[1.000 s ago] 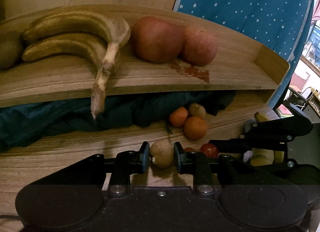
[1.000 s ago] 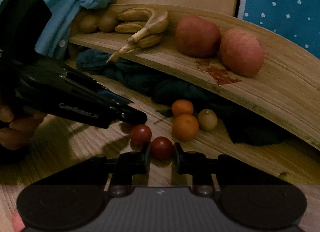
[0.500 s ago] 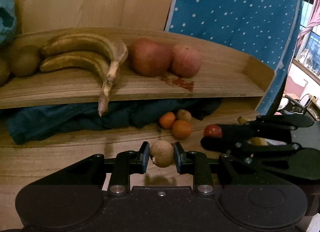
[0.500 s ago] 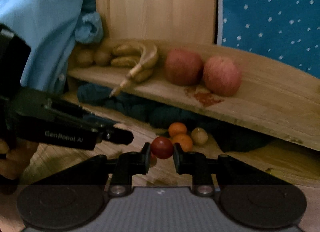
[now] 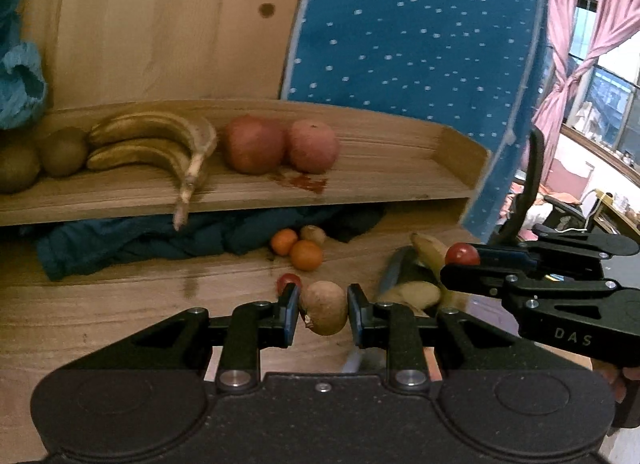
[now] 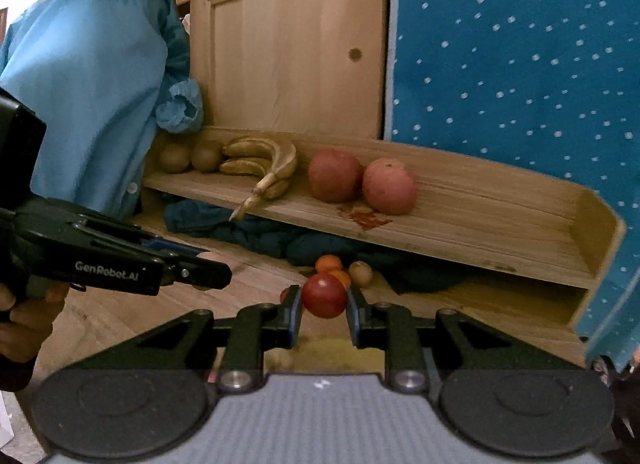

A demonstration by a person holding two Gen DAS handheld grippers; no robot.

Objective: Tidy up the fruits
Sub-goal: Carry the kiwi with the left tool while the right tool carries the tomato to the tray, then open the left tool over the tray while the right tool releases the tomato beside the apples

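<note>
We have the left gripper (image 5: 323, 313) clamped on a brown kiwi (image 5: 324, 307) and the right gripper (image 6: 323, 306) clamped on a red tomato (image 6: 324, 295), both lifted clear of the table (image 5: 100, 304). Ahead and above both sits the wooden shelf (image 6: 480, 224); we should clear its front lip, set each fruit beside its like, then release gently so neither rolls.

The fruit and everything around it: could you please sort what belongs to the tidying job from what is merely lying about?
Job: kiwi in left gripper, cherry tomato in right gripper, bananas, apples, tangerines, shelf.
Lying about: dark blue cloth, dotted blue board, curtain.
</note>
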